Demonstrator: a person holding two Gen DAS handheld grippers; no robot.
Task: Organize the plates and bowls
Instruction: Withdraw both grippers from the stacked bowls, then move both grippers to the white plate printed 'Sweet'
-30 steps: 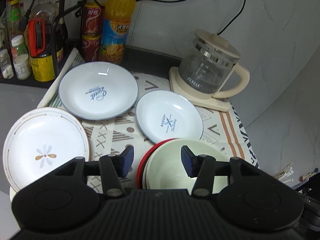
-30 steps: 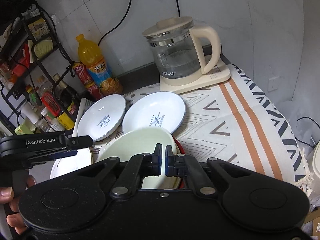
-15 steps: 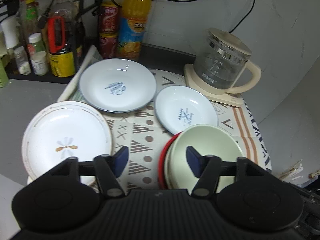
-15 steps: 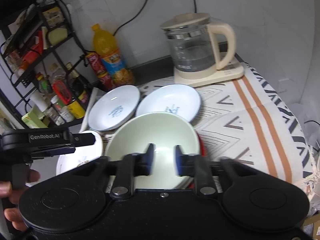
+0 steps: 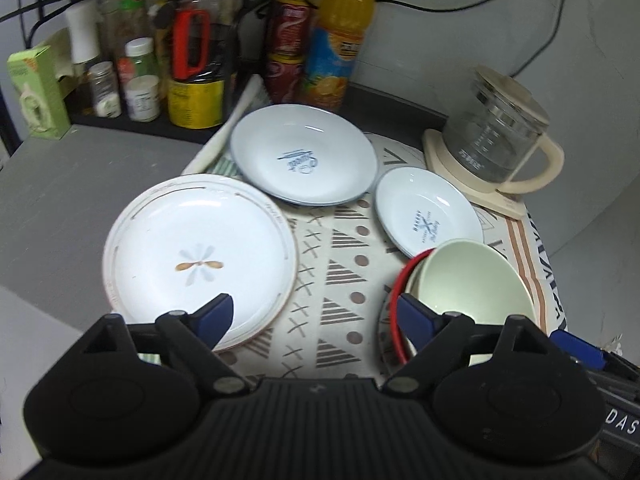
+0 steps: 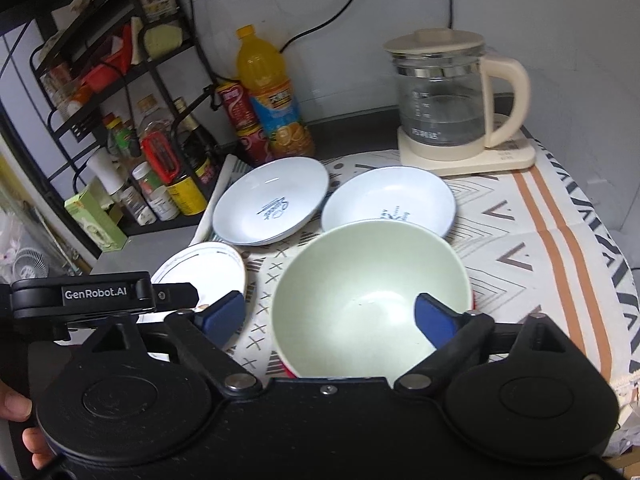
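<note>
A pale green bowl (image 5: 472,284) (image 6: 368,296) sits nested in a red bowl (image 5: 398,292) on the patterned cloth. Beyond it lie a small white plate with blue print (image 5: 428,216) (image 6: 388,200) and a larger one (image 5: 304,156) (image 6: 272,200). A white plate with a flower motif (image 5: 196,256) (image 6: 204,268) lies to the left. My left gripper (image 5: 316,316) hangs over the cloth between the flower plate and the bowls, its jaws opening, nothing between them. My right gripper (image 6: 332,316) hovers over the green bowl, jaws opening wide, pads not pressing on it.
A glass kettle on a cream base (image 5: 496,144) (image 6: 452,104) stands at the back right. An orange drink bottle (image 5: 336,36) (image 6: 272,92), red cans (image 5: 286,48) and a rack of jars (image 5: 140,76) line the back left. A hand (image 6: 16,412) holds the left gripper.
Both grippers have pulled back and to the left from the bowls. The right gripper's jaws went from shut to wide apart; the left gripper's jaws also spread wider.
</note>
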